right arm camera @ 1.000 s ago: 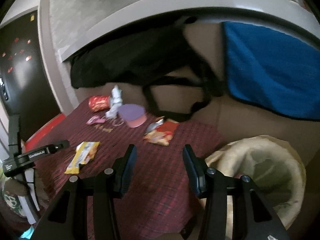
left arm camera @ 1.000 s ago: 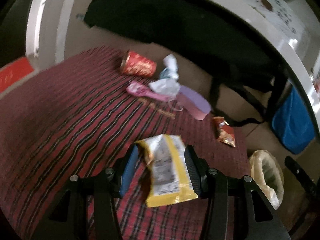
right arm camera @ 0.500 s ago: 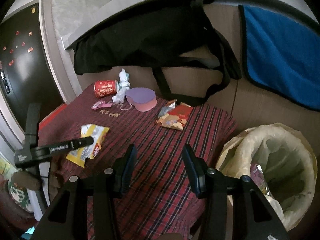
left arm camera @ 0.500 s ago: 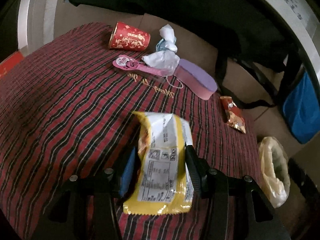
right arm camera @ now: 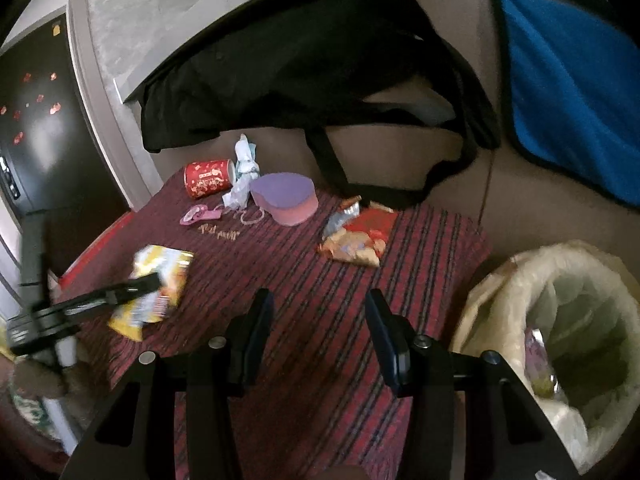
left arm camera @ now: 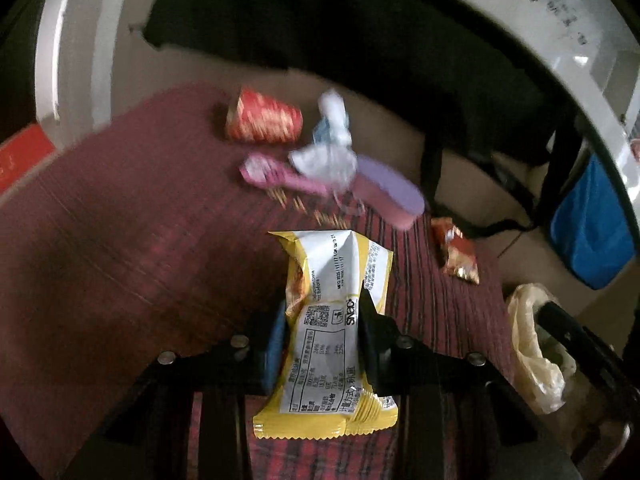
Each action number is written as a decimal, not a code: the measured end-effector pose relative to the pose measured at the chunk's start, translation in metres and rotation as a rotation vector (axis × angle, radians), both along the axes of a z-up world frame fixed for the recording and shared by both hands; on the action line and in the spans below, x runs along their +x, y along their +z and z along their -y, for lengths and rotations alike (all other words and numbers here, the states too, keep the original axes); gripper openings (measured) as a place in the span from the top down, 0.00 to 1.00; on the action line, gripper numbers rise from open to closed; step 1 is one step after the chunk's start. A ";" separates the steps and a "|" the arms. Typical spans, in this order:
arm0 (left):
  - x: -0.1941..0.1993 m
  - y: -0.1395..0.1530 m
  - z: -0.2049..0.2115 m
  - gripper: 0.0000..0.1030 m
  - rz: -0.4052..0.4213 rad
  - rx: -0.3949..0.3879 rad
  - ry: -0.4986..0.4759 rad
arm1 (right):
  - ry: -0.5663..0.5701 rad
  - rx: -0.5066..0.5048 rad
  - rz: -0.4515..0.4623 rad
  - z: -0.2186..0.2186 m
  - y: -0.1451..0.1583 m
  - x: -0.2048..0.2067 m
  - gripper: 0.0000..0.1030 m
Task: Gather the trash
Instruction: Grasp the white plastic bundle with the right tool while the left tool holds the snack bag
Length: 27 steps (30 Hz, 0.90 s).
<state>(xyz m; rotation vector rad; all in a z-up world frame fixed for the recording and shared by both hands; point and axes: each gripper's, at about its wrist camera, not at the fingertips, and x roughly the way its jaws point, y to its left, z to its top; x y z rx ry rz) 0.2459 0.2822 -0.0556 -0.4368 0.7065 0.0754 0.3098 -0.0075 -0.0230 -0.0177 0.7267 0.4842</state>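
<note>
- The step in hand is the pick-up: the left tongs (left arm camera: 322, 332) have just been closing, and their two pads now pinch the yellow snack wrapper (left arm camera: 332, 320) across its middle; the wrapper's printed back faces the camera and both ends stick out past the pads.
- In the right wrist view the same wrapper (right arm camera: 154, 292) sits in the left tongs (right arm camera: 148, 286) above the red plaid cloth (right arm camera: 304, 280), well to the left of the lined trash bin (right arm camera: 560, 332).
- The right tongs (right arm camera: 318, 332) stand wide with nothing between them, over bare cloth just left of the bin.
- Next, as I judge it, the wrapper must be carried across the cloth to the bin's mouth and let go only once it is over the liner.
- A thin, slippery wrapper may slide out of the pads on the way.
- Left to collect, well left of the bin: a red-and-gold snack packet (right arm camera: 358, 240) nearest it, then a crumpled tissue (right arm camera: 242, 178) and a red paper cup (right arm camera: 210, 178) lying on its side.
- A purple heart-shaped box (right arm camera: 286, 198) and a pink toy (right arm camera: 200, 214) lie among them; whether these count as trash I cannot tell.
- The open right tongs stand between the wrapper and the bin.
</note>
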 end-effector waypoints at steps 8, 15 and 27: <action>-0.031 0.026 -0.047 0.67 0.093 0.059 0.050 | -0.040 -0.009 -0.023 -0.044 -0.003 0.056 0.55; -0.036 0.015 -0.090 0.67 0.094 0.041 0.098 | 0.135 -0.021 0.031 -0.148 0.001 0.101 0.55; -0.031 -0.003 -0.129 0.67 0.055 0.015 0.144 | 0.047 -0.186 -0.014 -0.253 -0.040 0.203 0.66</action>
